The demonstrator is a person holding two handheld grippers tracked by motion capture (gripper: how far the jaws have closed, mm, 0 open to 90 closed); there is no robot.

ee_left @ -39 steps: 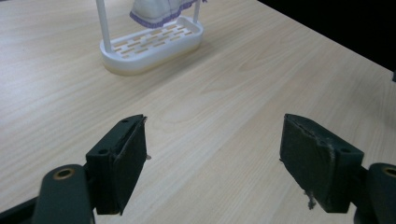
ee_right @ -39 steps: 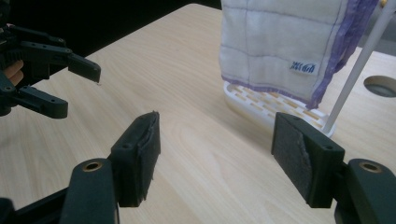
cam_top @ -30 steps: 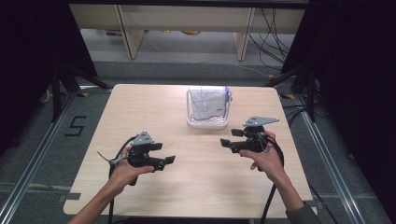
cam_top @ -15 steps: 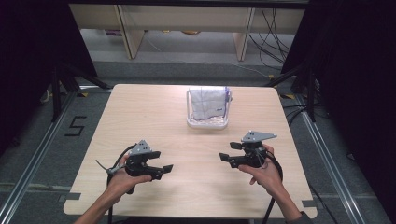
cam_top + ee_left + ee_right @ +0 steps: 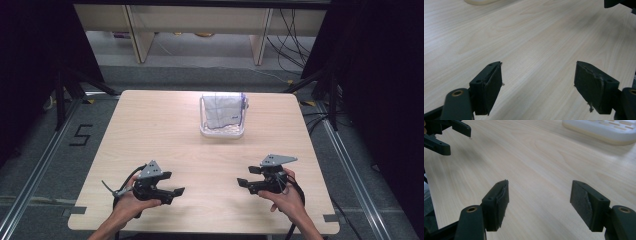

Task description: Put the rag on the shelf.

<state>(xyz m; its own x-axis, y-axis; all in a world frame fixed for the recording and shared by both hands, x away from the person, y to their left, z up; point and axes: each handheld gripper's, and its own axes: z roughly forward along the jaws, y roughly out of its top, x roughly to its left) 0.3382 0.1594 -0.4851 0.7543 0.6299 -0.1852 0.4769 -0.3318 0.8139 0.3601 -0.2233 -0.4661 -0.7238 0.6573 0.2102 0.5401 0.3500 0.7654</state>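
The left gripper (image 5: 176, 192) sits low over the near left part of the wooden table (image 5: 150, 130), held in the person's left hand (image 5: 131, 202), and its two black jaws stand wide apart with nothing but bare wood grain between them; in the left gripper view (image 5: 537, 82) the pads (image 5: 494, 87) look worn, and a bit of frayed thread hangs from the one on the right. The right gripper (image 5: 242, 183) is held the same way in the right hand (image 5: 285, 199) over the near right part of the table, jaws likewise spread wide and empty, as the right gripper view (image 5: 539, 202) makes plain. The two tools point toward each other across a stretch of open tabletop, well apart, each with its grey three-cornered plate on top and a black cable trailing back toward the person. Each gripper's camera catches a dark piece of the other one at the far edge of its picture. Farther out, toward the middle of the far half of the table, stands a white basket (image 5: 222, 133) with a folded white cloth (image 5: 222, 111) stacked inside it, the cloth marked with thin dark lines. The basket is well away from both grippers, and its pale slotted edge (image 5: 599, 128) shows at the top of the right gripper view. Beyond the table lies grey floor, where a "5" (image 5: 81, 135) is marked to the left.
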